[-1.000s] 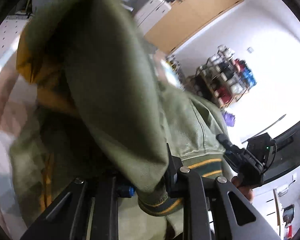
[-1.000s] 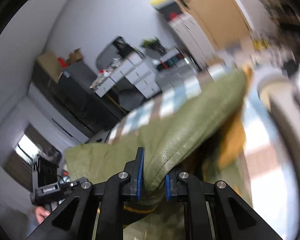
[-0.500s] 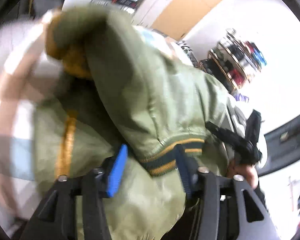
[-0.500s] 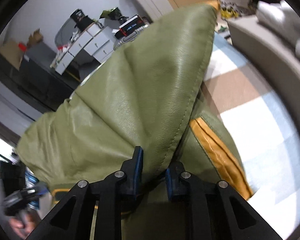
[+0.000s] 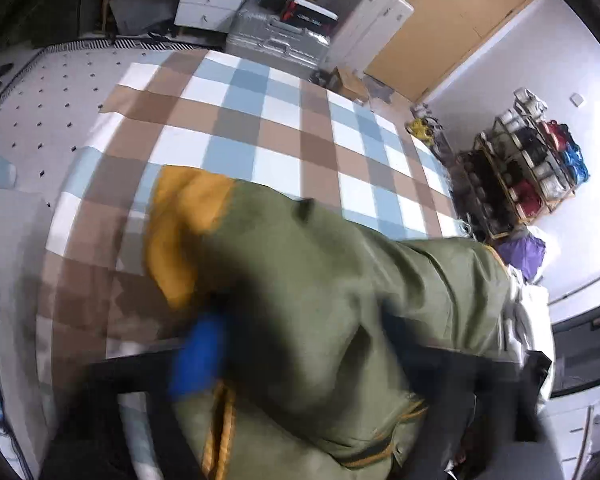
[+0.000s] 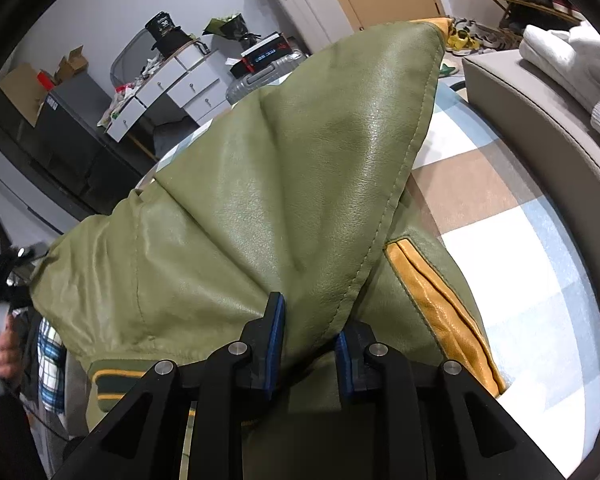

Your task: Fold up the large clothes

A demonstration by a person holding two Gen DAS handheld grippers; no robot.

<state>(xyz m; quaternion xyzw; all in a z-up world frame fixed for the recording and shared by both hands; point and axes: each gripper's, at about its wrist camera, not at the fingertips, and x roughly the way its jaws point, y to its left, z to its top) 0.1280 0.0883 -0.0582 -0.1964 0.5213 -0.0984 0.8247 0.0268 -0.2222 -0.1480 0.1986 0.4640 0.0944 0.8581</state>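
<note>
Right hand-held gripper (image 6: 309, 344) clamped on raised fold of olive-green jacket (image 6: 284, 184). Jacket lies on checked bedspread (image 5: 260, 128), yellow lining (image 5: 180, 232) showing at far end. Left hand-held gripper (image 5: 300, 356) blurred, fingers wide apart either side of jacket, not pinching it.

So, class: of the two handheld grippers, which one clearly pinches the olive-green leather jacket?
The right gripper: its blue-padded fingers clamp a fold of the olive-green leather jacket. The left gripper is blurred.
</note>
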